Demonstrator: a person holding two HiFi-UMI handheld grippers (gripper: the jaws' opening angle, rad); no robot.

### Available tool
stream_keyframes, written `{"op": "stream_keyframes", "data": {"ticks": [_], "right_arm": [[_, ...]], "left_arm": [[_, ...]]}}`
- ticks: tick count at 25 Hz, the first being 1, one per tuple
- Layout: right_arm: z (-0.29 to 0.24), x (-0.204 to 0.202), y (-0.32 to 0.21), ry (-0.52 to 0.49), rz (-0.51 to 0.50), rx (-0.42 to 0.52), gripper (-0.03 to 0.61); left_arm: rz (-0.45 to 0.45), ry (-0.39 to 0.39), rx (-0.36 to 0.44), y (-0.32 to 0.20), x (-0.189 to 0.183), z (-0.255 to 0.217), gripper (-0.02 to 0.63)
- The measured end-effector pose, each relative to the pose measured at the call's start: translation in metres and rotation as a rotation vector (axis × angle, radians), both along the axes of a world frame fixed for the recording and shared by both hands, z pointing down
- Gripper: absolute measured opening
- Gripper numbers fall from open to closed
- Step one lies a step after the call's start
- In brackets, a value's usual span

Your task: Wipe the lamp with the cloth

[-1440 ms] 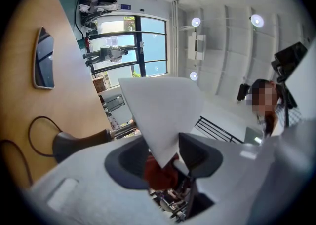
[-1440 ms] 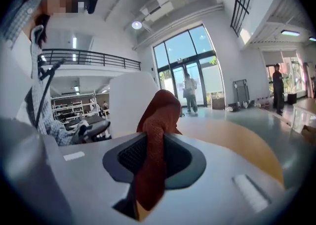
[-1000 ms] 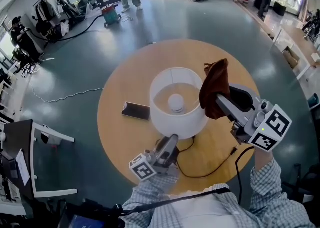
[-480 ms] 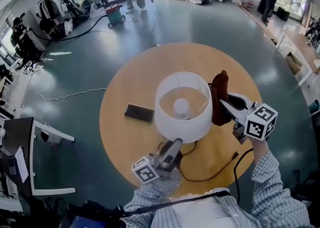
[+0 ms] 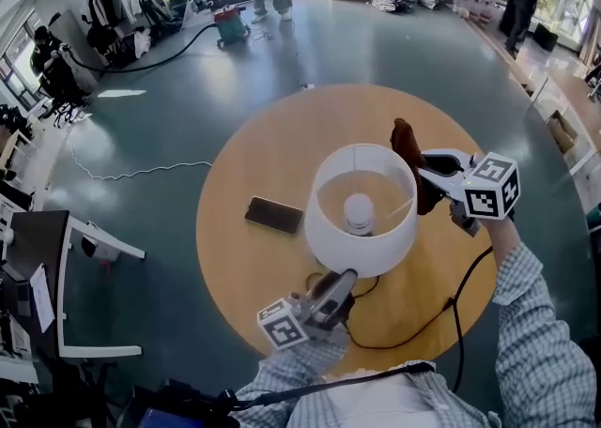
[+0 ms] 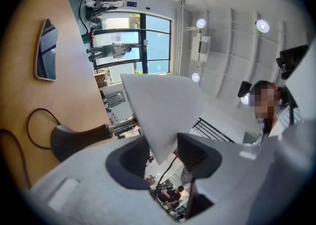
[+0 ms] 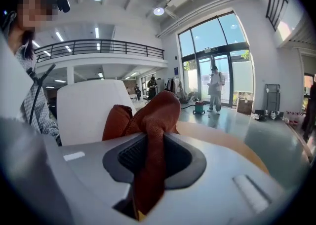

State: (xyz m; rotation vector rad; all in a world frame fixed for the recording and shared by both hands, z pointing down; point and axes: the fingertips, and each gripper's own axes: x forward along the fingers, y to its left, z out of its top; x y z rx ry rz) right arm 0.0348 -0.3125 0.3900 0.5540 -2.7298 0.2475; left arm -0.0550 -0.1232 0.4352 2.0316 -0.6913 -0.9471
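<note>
Right gripper view: right gripper [image 7: 148,156] tight on the cloth [image 7: 159,110]; left gripper [image 6: 165,156] pinching the lampshade [image 6: 163,103] rim.

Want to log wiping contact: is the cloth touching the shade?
Cannot tell. Head view: cloth overlaps the shade's right rim. Right gripper view: cloth in front of the shade. Neither shows contact or a gap.

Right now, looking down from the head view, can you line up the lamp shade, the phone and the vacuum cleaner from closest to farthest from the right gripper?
1. Lamp shade: right next to the right gripper, on its left.
2. Phone: on the table, past the shade's left side.
3. Vacuum cleaner: off the table, far away on the floor.
</note>
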Motion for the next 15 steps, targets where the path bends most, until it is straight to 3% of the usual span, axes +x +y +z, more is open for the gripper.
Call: {"op": "stream_keyframes", "data": {"ticks": [15], "right_arm": [[-0.017, -0.106, -0.026, 0.405, -0.509, 0.103, 0.091]], "left_arm": [[-0.001, -0.012, 0.0, -0.004, 0.008, 0.0, 0.173]]}}
